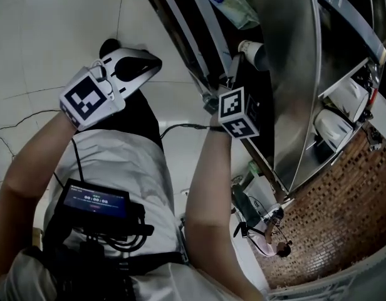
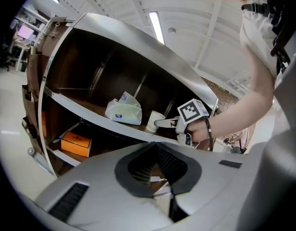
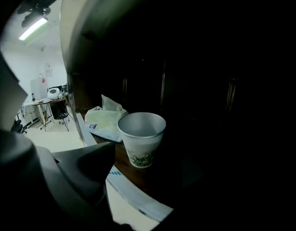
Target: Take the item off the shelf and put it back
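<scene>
Cup [image 3: 141,138] sits upright near the shelf's [image 3: 131,189] front edge, right beside a crumpled bag [image 3: 105,121]. Right claw [image 2: 163,123] is spread wide, not gripping it; left claw [image 2: 171,196] is pinched together, empty.

Cup [image 3: 141,138] matt foam; shelf [image 3: 133,177] dk wood, metal edge.

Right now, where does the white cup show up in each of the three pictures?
Head view: cup at top centre, just right of the middle.
Left gripper view: cup near the centre, small.
Right gripper view: cup in the centre, upright and close.
Shared landmark: the white pack lying beside the cup.
</scene>
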`<control>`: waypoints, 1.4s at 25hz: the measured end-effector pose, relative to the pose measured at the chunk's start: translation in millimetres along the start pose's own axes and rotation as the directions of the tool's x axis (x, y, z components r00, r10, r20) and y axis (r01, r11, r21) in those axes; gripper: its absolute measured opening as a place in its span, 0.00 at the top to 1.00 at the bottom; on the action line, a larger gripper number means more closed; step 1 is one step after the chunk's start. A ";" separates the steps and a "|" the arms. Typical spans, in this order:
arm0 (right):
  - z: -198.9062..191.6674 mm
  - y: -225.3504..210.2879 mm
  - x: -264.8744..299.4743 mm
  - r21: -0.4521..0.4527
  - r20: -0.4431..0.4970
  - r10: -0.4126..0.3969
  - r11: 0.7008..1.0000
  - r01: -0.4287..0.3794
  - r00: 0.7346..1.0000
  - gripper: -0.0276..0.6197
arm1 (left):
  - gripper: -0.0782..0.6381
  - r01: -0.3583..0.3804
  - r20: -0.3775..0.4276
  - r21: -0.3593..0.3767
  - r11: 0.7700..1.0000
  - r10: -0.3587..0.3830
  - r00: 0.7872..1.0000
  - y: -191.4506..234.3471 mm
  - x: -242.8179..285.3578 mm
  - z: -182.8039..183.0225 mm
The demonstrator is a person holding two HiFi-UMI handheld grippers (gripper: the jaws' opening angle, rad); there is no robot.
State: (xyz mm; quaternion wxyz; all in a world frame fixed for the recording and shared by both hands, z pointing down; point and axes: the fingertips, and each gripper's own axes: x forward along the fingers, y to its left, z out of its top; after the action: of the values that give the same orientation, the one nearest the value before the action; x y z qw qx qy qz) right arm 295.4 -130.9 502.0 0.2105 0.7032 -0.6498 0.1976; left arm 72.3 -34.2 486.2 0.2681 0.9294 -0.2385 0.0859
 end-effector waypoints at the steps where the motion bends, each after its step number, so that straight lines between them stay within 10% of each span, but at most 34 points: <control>1: -2.3 0.9 5.0 0.003 -0.005 0.005 1.000 -0.005 1.000 0.31 | 0.88 0.001 -0.002 -0.001 1.000 -0.001 1.000 -0.2 -0.6 -0.6; 20: 9.7 1.4 15.9 0.011 0.063 0.011 1.000 -0.011 0.998 0.50 | 0.88 -0.018 -0.035 -0.015 1.000 0.017 0.999 3.2 -10.0 -16.0; 35: 5.6 96.1 -36.9 -0.075 0.100 0.331 0.943 -0.324 0.938 0.51 | 0.88 -0.005 -0.066 0.088 0.996 0.011 0.998 -7.1 -33.1 15.9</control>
State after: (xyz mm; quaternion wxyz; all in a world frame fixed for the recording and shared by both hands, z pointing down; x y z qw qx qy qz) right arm 196.7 -109.7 480.7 0.1584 0.5888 -0.7738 0.1716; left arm 47.5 -24.4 460.1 0.2347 0.9360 -0.2291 0.1281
